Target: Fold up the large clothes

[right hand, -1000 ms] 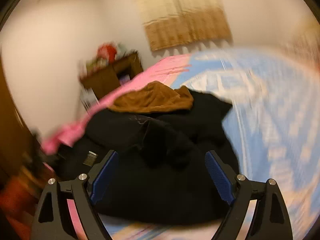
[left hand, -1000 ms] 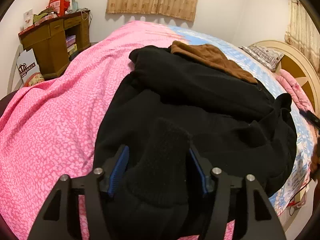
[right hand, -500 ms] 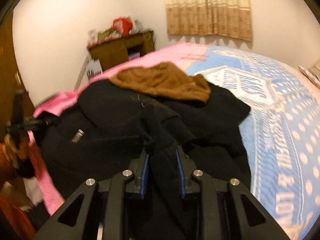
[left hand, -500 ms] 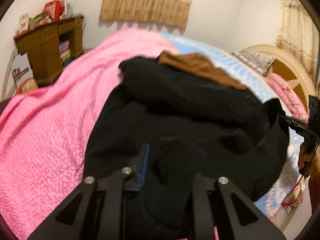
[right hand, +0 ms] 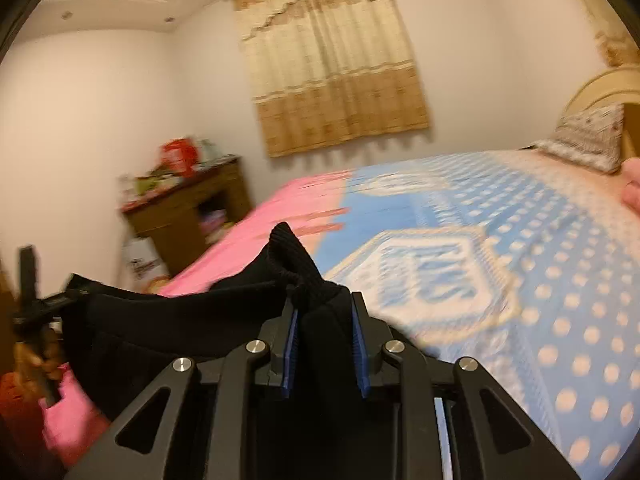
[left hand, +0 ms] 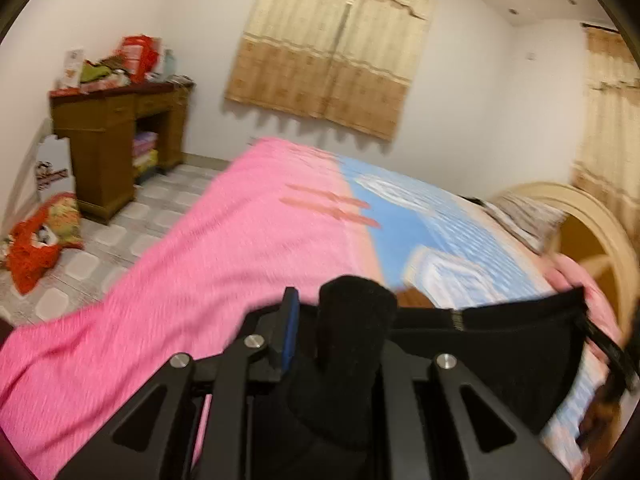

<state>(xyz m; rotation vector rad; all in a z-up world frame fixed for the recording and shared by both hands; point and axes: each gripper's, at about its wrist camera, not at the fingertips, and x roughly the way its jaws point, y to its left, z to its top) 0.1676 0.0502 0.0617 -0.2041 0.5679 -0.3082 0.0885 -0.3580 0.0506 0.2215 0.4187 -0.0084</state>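
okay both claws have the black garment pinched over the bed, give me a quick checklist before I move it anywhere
1. Left claw grip: ok, shut on the black garment at a ribbed cuff.
2. Right claw grip: ok, shut on a bunched ribbed edge.
3. Fabric between the claws: ok, the top edge spans across, sagging slightly.
4. Lower part clear of the bed: cannot tell, it hangs out of view.
5. Landing area: ok, the pink blanket and blue sheet ahead look bare.
6. Brown lining: cannot tell, only a sliver shows.
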